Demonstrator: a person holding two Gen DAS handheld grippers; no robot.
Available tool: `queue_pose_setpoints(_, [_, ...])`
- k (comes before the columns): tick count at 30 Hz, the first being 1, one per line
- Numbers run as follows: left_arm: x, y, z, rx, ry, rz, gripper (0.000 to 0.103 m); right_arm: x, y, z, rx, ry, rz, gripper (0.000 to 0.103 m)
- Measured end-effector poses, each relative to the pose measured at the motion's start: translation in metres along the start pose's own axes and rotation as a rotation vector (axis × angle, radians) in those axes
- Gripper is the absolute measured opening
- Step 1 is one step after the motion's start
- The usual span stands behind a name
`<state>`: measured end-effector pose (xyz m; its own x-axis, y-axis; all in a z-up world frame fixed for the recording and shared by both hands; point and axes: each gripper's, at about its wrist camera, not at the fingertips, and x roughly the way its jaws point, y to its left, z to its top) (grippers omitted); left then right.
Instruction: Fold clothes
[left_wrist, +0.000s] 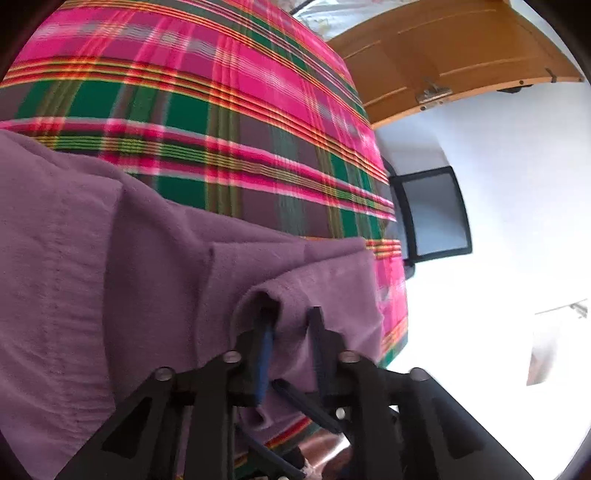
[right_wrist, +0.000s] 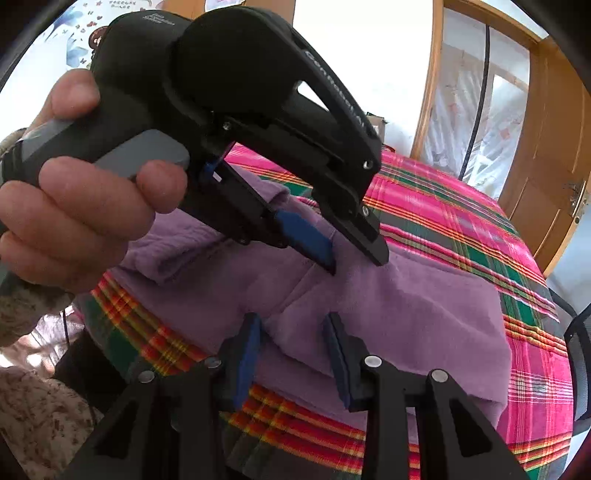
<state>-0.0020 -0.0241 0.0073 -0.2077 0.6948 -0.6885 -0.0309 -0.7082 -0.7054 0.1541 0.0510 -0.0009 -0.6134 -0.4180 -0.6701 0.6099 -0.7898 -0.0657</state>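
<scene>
Nearest in the right wrist view, the right gripper (right_wrist: 293, 332) hangs over the near edge of the purple garment (right_wrist: 388, 306), its blue-padded fingers standing moderately apart with a ridge of the folded cloth lying between them; the pads do not appear to press on it. Just beyond, the left gripper (right_wrist: 356, 260) comes in from the left of that view, held by a hand (right_wrist: 74, 206) wrapped round its black handle, its tips drawn narrow and down on the cloth. The left wrist view shows that grip closely: the two fingers pinch a raised fold of the purple garment (left_wrist: 147, 258) between them, one finger partly tucked under the cloth. The garment lies partly folded in layers on the near part of a bed covered by a plaid sheet (left_wrist: 207, 92) of pink, green and red, close to the bed's edge. Past the bed stand a dark-framed chair (left_wrist: 432, 214) against a white wall, and farthest off a wooden door (right_wrist: 546, 162) with a metal latch.
</scene>
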Motion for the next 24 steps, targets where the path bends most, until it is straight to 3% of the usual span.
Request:
queue_pose_setpoints(4, [-0.001, 0.003, 0.001, -0.01, 0.004, -0.004, 0.01, 0.0, 0.0, 0.001, 0.016, -0.004, 0.011, 0.013])
queue_pose_setpoints(6, [-0.004, 0.001, 0.002, -0.002, -0.006, 0.0, 0.009, -0.002, 0.001, 0.002, 0.021, -0.011, 0.004, 0.007])
queue_pose_setpoints(13, [-0.016, -0.006, 0.01, 0.018, -0.044, 0.001, 0.006, -0.02, -0.002, 0.015, 0.084, -0.081, 0.038, 0.006])
queue_pose_setpoints(24, [-0.015, 0.016, 0.019, -0.037, -0.067, 0.072, 0.006, 0.011, 0.016, 0.022, 0.085, -0.047, 0.023, 0.006])
